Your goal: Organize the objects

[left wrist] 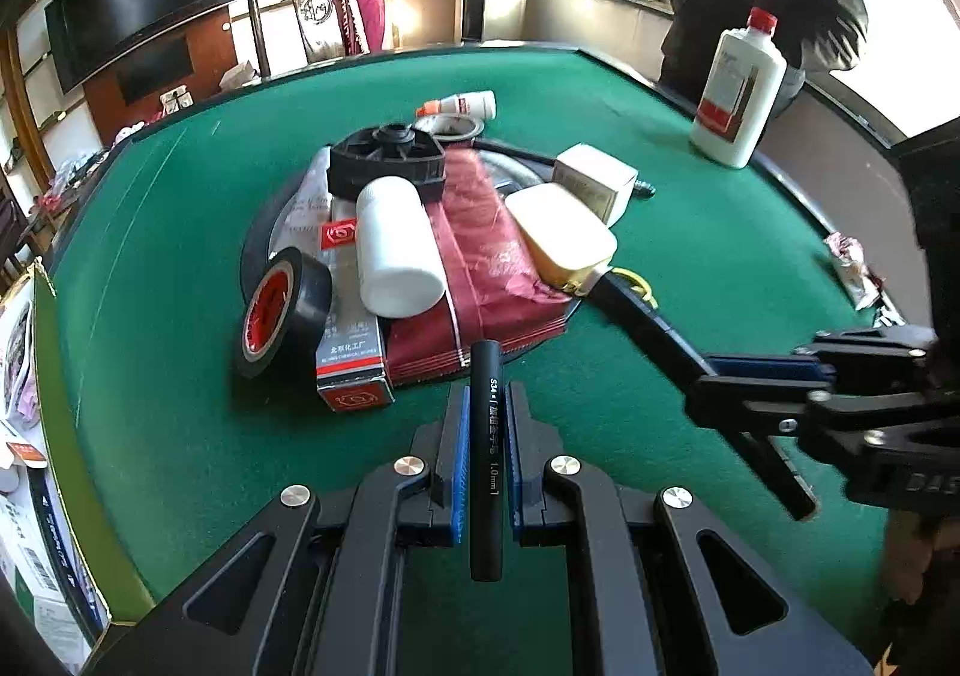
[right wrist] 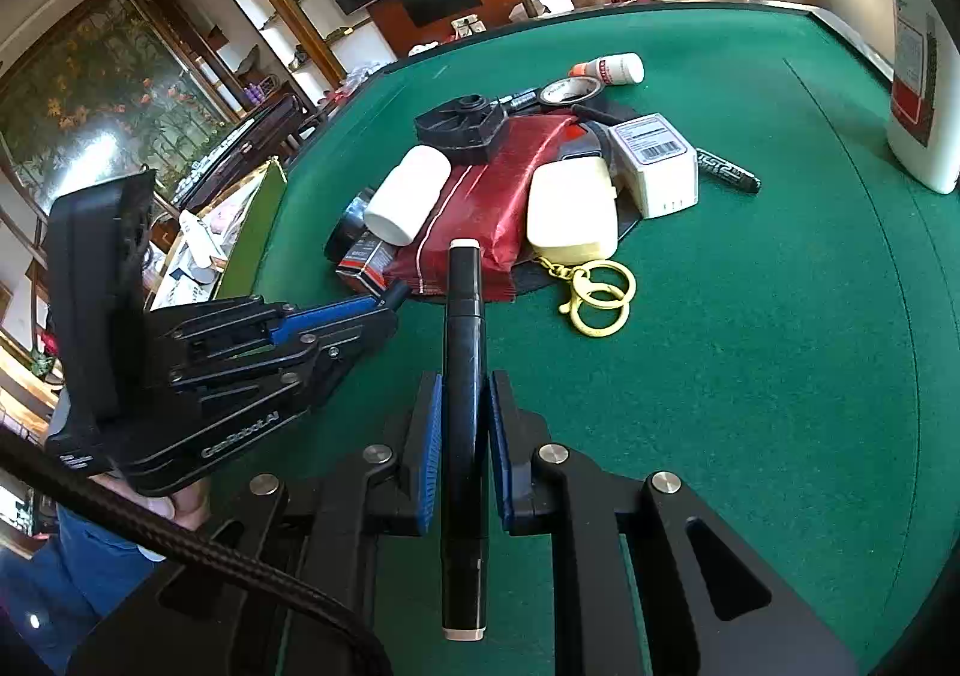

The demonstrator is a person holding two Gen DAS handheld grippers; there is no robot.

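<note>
Left claw clamped on a slim black printed pen; right claw clamped on a thick black marker with pale ends. Both hover above the green felt worktop, near the heaped clutter: white plastic jar, red foil pouch.

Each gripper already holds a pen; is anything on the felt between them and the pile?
Nothing visible: bare green felt separates the right gripper with its black marker and the left gripper with its slim black pen from the pile.
</note>
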